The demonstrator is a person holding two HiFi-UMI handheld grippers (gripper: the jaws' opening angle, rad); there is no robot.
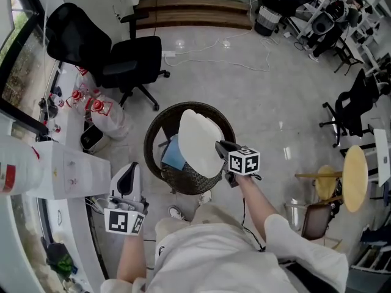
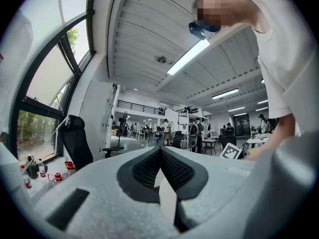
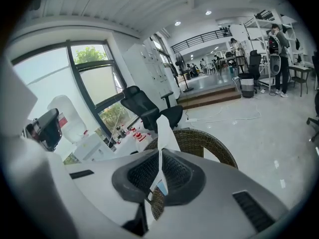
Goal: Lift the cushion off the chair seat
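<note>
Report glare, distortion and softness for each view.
Head view: ceiling lights glare off the glossy floor, and straight lines bow outward. Left gripper view: strong fisheye, upper window panes washed out. Right gripper view: dark vignetted corners, bright window, cushion edge sharp.

1. A big open-plan office or lab workspace is showing here: black swivel chairs [image 1: 116, 57] are standing on a glossy floor [image 1: 275, 115], and loose cables [image 1: 244, 44] are trailing across it.
2. Metal racks [image 1: 324, 14] are crowding one far corner, and people [image 2: 198, 133] are standing among desks in the distance.
3. Strip lights [image 2: 192, 56] are glowing overhead, a railed mezzanine [image 3: 199, 38] is running along the back, and tall windows [image 3: 94, 78] are lining one wall.
</note>
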